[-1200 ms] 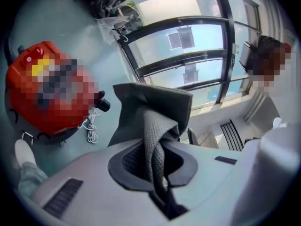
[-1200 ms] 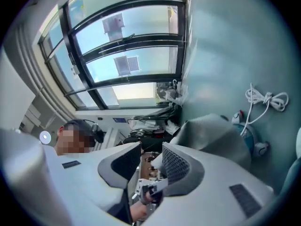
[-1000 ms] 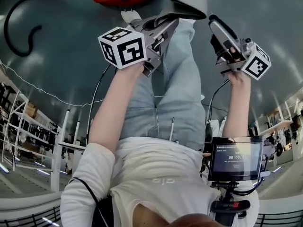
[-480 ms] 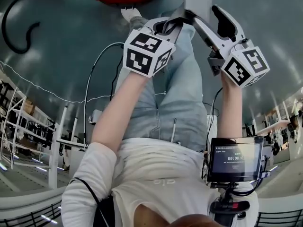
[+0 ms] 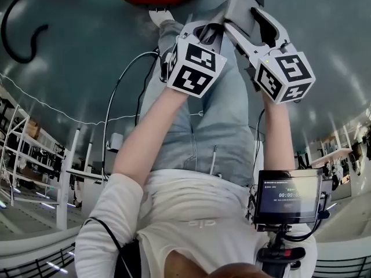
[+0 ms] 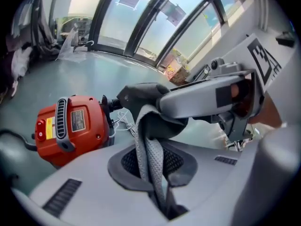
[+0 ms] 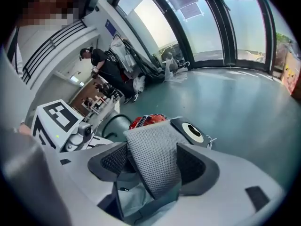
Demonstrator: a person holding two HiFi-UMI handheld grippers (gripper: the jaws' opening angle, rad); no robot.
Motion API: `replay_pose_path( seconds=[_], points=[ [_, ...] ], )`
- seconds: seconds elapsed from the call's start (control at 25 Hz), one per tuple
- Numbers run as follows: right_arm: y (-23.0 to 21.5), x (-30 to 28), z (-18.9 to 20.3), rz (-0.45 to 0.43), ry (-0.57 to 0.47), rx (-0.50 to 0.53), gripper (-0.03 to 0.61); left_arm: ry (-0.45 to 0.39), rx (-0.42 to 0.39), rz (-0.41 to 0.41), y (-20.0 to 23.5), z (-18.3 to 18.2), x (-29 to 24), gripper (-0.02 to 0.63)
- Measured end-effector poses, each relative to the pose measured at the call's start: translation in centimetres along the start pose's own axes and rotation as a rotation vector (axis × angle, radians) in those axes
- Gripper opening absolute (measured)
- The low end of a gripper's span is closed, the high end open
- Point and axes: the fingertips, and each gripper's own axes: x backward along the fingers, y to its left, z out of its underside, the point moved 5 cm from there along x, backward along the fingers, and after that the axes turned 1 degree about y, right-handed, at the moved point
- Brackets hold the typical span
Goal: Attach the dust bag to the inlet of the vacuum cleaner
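The person stood holding both tongs out ahead, over their own jeans, with the dust bag [image 7: 151,147] stretched between the two. The left tongs [image 6: 153,163] were pinched narrow on a bunched fold of the bag's grey mesh, which rose from between the jaws in a twisted strip. The right tongs [image 7: 151,173] were clamped on a broader flap of the same mesh, the cloth filling the gap between the jaws. At the bag's far end sat its dark collar with a pale ring [image 7: 193,132] round the opening, facing up and away from the person.

The red vacuum cleaner [image 6: 70,126] stood on the green floor [image 5: 69,68] farther off, beyond the person's shoe, well apart from the bag. A black hose [image 5: 20,30] curled across the floor to its left, and a white cord [image 6: 123,121] lay bundled just beside it on the right. Tall windows ran along the far wall. A small screen [image 5: 288,194] hung at the person's waist on the right.
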Motion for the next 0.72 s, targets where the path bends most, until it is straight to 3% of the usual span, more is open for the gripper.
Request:
replay_pose_path(
  seconds=[0.08, 0.2, 0.36, 0.4, 0.52, 0.56, 0.64, 0.72],
  points=[
    [-0.2, 0.1, 0.6, 0.017, 0.009, -0.017, 0.31, 0.01, -0.047, -0.007, -0.6, 0.0, 0.0, 0.031],
    [-1.8, 0.3, 1.7, 0.039, 0.04, -0.001, 0.308, 0.009, -0.054, 0.017, -1.5, -0.2, -0.2, 0.031],
    [-2.9, 1.3, 1.7, -0.002, -0.087, -0.13, 0.288, 0.014, -0.058, 0.027, -1.5, -0.2, -0.5, 0.031],
    [-3.3, 2.0, 1.5, 0.027, -0.127, -0.15, 0.267, 0.024, -0.055, 0.033, -1.4, -0.1, -0.6, 0.031],
    [-5.6, 4.1, 1.8, 0.123, -0.212, -0.301, 0.069, 0.045, -0.071, 0.051, -2.0, 0.8, -1.0, 0.031],
    [-6.4, 4.2, 2.2, 0.125, -0.216, -0.358, 0.037, 0.042, -0.08, 0.064, -2.3, 1.1, -1.0, 0.031],
    [-7.6, 3.9, 2.6, 0.097, -0.223, -0.416, 0.025, 0.036, -0.073, 0.117, -2.9, 1.8, -1.4, 0.031],
    [-8.0, 4.8, 1.4, 0.055, -0.249, -0.383, 0.023, 0.052, -0.043, 0.201, -3.2, 3.0, -1.9, 0.045]
  ],
)
